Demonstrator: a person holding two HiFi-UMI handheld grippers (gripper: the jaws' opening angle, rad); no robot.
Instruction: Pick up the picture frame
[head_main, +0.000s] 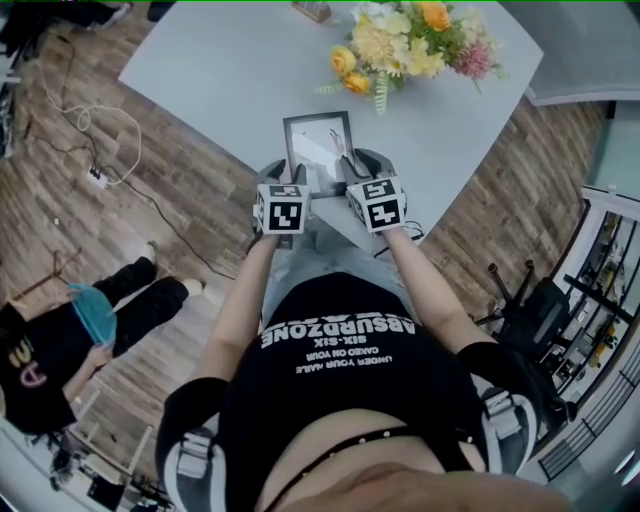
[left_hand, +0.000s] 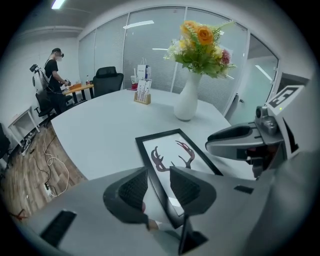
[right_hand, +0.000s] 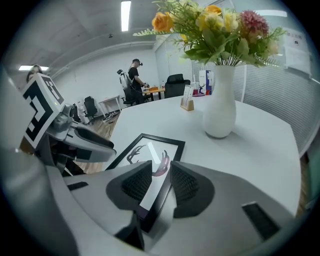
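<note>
The black picture frame (head_main: 319, 148) with a deer-antler print lies flat near the front edge of the grey table (head_main: 230, 70). My left gripper (head_main: 289, 178) is at its near left corner. In the left gripper view the frame (left_hand: 176, 152) has its left edge between the open jaws of that gripper (left_hand: 159, 183), with a gap showing on both sides. My right gripper (head_main: 359, 170) is at the near right corner. In the right gripper view the frame (right_hand: 145, 152) has its right edge between that gripper's (right_hand: 161, 183) open jaws, not pinched.
A white vase (left_hand: 188, 102) of flowers (head_main: 400, 45) stands just behind the frame. A small card holder (left_hand: 143, 92) is at the table's far side. Cables (head_main: 100, 150) lie on the wood floor to the left, where a person (head_main: 60, 350) sits. Another person stands at a far desk.
</note>
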